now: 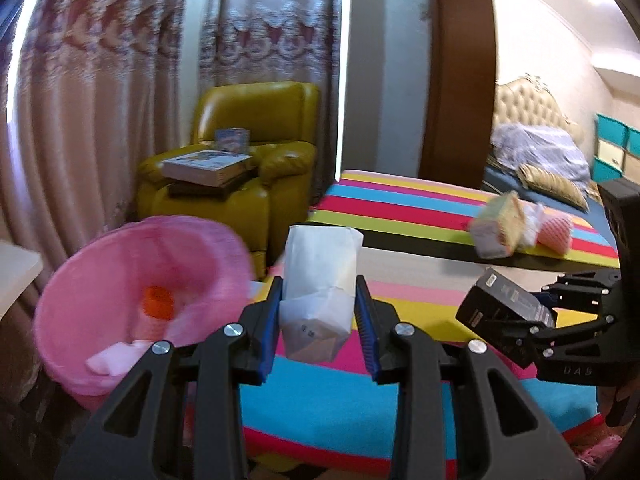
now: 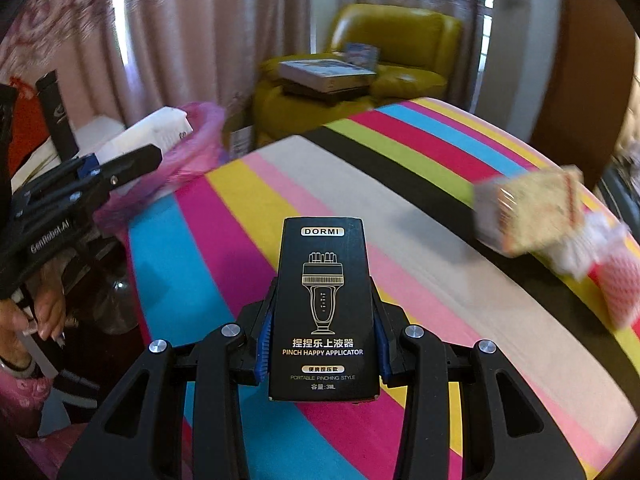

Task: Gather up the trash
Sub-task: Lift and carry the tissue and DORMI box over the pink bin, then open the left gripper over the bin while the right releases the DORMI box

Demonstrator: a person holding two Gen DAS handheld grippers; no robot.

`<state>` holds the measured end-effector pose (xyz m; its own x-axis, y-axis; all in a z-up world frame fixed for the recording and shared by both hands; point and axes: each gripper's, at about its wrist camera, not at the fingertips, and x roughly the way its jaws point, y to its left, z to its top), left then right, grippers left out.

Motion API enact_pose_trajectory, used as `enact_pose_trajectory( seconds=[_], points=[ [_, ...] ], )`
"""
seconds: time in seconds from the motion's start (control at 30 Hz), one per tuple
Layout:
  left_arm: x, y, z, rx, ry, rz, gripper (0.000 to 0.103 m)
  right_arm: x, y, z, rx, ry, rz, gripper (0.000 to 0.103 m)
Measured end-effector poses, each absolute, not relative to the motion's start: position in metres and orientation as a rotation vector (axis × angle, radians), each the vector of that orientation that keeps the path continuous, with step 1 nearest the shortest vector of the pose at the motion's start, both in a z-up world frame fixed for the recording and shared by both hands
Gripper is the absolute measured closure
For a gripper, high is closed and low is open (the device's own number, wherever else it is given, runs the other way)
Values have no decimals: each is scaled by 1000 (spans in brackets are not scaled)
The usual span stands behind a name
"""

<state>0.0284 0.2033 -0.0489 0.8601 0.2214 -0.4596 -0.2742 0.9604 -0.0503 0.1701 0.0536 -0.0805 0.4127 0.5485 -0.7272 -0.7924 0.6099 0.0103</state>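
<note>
My left gripper (image 1: 320, 286) is shut on a white paper carton (image 1: 320, 256), held upright between its blue pads, just right of a pink-lined trash bin (image 1: 100, 280). An orange item (image 1: 158, 302) and pink scraps lie in the bin. My right gripper (image 2: 325, 280) is shut on a black "DORMI" box (image 2: 324, 304) above the striped tablecloth (image 2: 400, 208). The left wrist view shows that box (image 1: 500, 304) at right, in the right gripper (image 1: 536, 312). In the right wrist view, the left gripper (image 2: 120, 168) holds the white carton (image 2: 160, 128) at the pink bag (image 2: 200, 136).
A yellowish carton (image 1: 500, 228), white crumpled wrap and a red foam net (image 1: 556, 234) lie on the table's far right. A yellow armchair (image 1: 256, 152) with books stands behind the bin, before curtains. A bed (image 1: 540, 152) lies beyond. A hand (image 2: 44, 312) holds the left gripper's handle.
</note>
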Motion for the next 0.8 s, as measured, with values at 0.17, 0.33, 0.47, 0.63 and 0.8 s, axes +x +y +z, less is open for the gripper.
enact_pose_trajectory(
  seconds=[0.17,0.33,0.47,0.63,0.8],
  points=[
    [9,244,-48,-138,466,329,69,166,100,-71,-418,739,948,65],
    [-4,288,-47,-165,477,398,69,155,147,-58,-454,698,1040,65],
    [-7,324,-46,-198,482,438,68,149,180,-46,-475,657,1089,65],
    [-5,361,-54,-241,520,469,68,145,220,-36,-504,620,1139,65],
    [-5,382,-61,-267,541,481,68,148,248,-35,-502,609,1159,65]
  ],
)
